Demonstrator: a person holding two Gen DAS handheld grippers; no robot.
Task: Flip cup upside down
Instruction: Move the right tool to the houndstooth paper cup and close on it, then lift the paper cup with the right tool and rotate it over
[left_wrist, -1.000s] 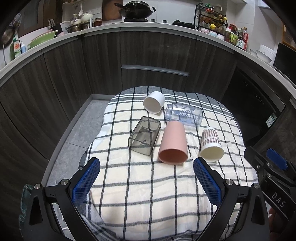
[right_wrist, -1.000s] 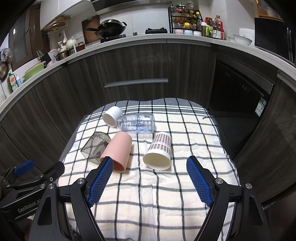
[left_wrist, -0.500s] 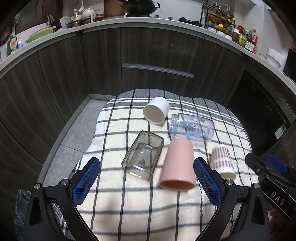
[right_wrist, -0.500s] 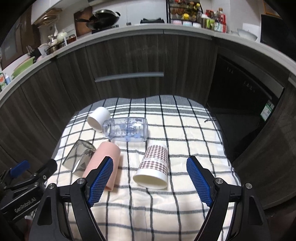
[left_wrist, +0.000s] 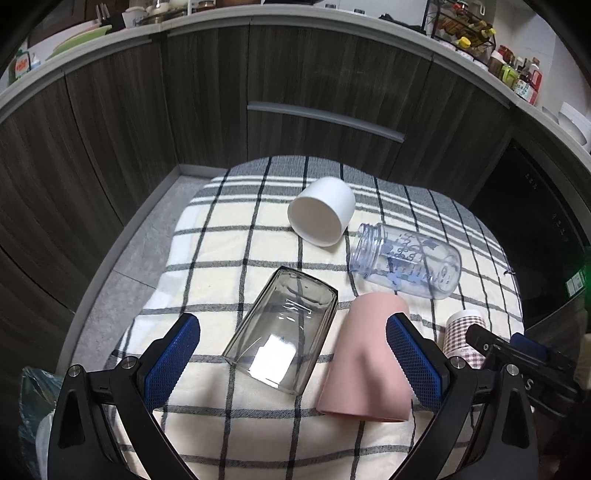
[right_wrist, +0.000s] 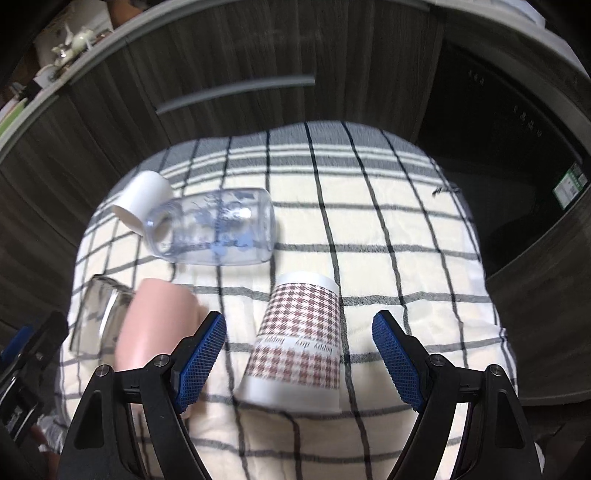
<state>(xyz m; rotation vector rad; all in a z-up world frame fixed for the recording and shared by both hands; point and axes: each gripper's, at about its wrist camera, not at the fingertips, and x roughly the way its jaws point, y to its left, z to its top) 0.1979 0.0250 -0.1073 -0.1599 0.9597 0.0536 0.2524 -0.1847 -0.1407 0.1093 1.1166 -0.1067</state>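
Note:
Several cups lie on their sides on a checked cloth (left_wrist: 229, 243). In the left wrist view my left gripper (left_wrist: 293, 360) is open, its jaws either side of a clear square glass (left_wrist: 282, 330) and a pink cup (left_wrist: 369, 358). A white cup (left_wrist: 321, 214) and a clear bottle with blue print (left_wrist: 406, 266) lie farther back. In the right wrist view my right gripper (right_wrist: 299, 363) is open, its jaws either side of a houndstooth paper cup (right_wrist: 299, 339), mouth toward me. The pink cup (right_wrist: 151, 325), glass (right_wrist: 98, 314), bottle (right_wrist: 214, 229) and white cup (right_wrist: 142, 201) lie to its left.
Dark wood cabinets with a grey drawer handle (left_wrist: 325, 120) curve behind the cloth (right_wrist: 406, 236). A dark appliance front (right_wrist: 517, 147) stands at the right. A counter with dishes and bottles (left_wrist: 517, 70) runs along the top. Grey floor (left_wrist: 125, 243) shows left of the cloth.
Both grippers have moved forward and down toward the cups. The glass and pink cup now sit between the left jaws, the houndstooth cup between the right jaws. No cup has moved.

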